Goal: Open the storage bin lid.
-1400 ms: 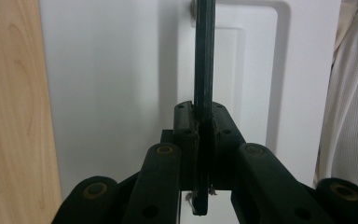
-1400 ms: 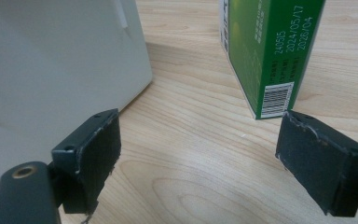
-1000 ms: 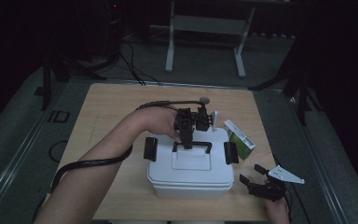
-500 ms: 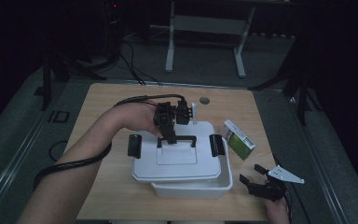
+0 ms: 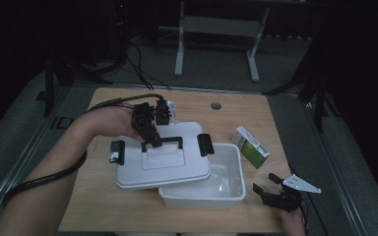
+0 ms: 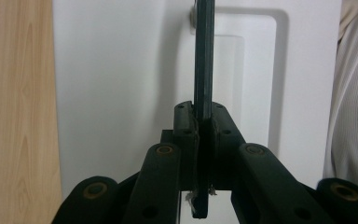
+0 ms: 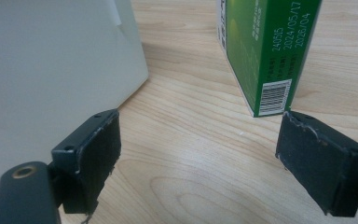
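Lid (image 5: 162, 164) off box (image 5: 226, 189), hanging at its 10 o'clock, left gripper (image 5: 152, 142) pinching handle (image 6: 204, 70); probably set-down left; right gripper (image 5: 270, 189) spread, idle

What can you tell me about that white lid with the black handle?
The lid is a white rectangle, plastic by the look of it, with rounded corners and a shallow recessed panel in the middle. A slim black handle arches over that panel, and a black latch hangs at each short end. The left gripper is shut on the handle and holds the lid tilted, off to the left of the open white box, overlapping the box's left part.
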`<state>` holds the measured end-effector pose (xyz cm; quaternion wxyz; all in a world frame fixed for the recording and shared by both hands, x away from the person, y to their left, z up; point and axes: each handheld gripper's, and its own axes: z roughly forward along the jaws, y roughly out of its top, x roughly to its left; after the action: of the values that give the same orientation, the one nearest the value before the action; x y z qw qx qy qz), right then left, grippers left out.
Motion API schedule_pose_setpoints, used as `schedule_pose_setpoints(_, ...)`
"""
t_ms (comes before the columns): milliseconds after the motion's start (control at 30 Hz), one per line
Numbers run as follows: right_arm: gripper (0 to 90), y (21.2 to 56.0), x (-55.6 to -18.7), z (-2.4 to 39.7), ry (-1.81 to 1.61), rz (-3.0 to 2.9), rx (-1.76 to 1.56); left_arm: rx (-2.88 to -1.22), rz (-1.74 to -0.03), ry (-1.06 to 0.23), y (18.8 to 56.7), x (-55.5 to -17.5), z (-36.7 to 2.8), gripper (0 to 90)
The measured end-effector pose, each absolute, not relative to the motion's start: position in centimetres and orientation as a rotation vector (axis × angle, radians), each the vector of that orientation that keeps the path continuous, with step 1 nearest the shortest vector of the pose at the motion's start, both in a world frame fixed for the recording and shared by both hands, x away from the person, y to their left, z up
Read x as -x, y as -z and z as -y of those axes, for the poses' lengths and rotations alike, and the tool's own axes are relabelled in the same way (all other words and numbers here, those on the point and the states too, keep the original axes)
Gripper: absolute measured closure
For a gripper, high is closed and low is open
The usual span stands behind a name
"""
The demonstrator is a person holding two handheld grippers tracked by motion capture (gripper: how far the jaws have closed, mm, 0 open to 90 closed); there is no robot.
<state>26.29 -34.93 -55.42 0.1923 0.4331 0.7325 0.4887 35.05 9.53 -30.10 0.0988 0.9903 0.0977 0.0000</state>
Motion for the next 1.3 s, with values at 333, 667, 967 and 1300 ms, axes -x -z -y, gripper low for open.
schedule_pose_setpoints(333, 13.6, 55.4, -26.3, 34.9, -1.367, -2.056, -1.225, -2.901, -0.421, -0.026, 30.0, -34.3, -15.6, 84.3)
schedule_pose_setpoints(667, 13.6, 55.4, -26.4, 34.7, -1.356, -2.061, -1.222, -2.855, -0.537, -0.054, 30.9, -32.9, -20.6, 84.3)
schedule_pose_setpoints(967, 13.6, 55.4, -26.4, 34.8, -1.359, -2.057, -1.229, -2.844, -0.632, -0.026, 32.9, -32.6, -23.5, 84.3)
schedule_pose_setpoints(1300, 13.6, 55.4, -26.4, 34.8, -1.359, -2.055, -1.229, -2.81, -0.697, 0.004, 35.0, -32.6, -25.8, 84.3)
